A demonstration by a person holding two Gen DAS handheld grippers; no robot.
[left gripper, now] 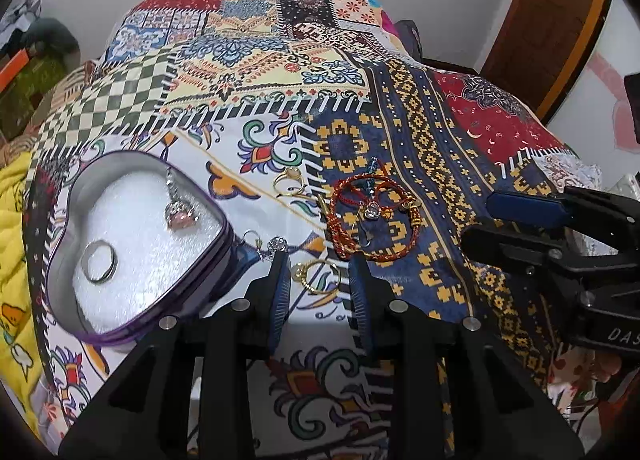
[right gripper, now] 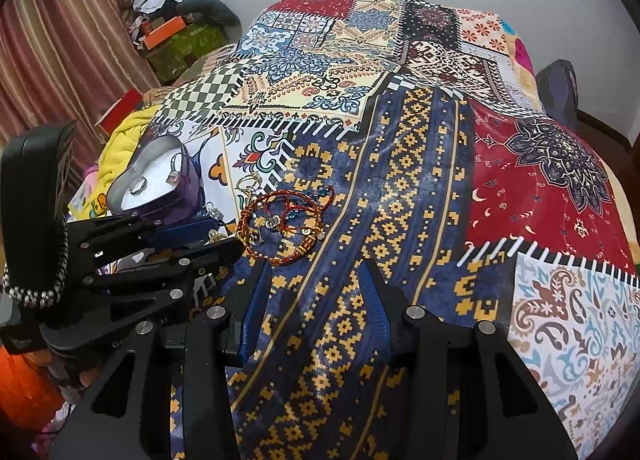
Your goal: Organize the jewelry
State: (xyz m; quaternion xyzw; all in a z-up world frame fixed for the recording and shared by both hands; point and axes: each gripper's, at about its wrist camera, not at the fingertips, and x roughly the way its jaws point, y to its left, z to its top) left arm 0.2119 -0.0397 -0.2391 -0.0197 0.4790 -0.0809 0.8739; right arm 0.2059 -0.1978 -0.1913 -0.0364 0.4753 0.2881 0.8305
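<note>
Left gripper [left gripper: 316,264] fingers parted around gold ring [left gripper: 318,277] on bed, right of tin [left gripper: 132,244]; not pinched. Right gripper [right gripper: 316,272] parted, empty, near bracelets [right gripper: 286,224]. Risk: ring skids on soft cloth as fingers close.

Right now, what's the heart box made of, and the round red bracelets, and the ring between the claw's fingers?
Heart box: looks like metal tin, since its inner wall is dull grey and shiny; white foam-like padding inside.
Red bracelets: probably twisted thread or cord, with a braided red and gold texture and small gold clasps.
Ring: gold-coloured metal, thin and glossy; real gold can't be told.
</note>
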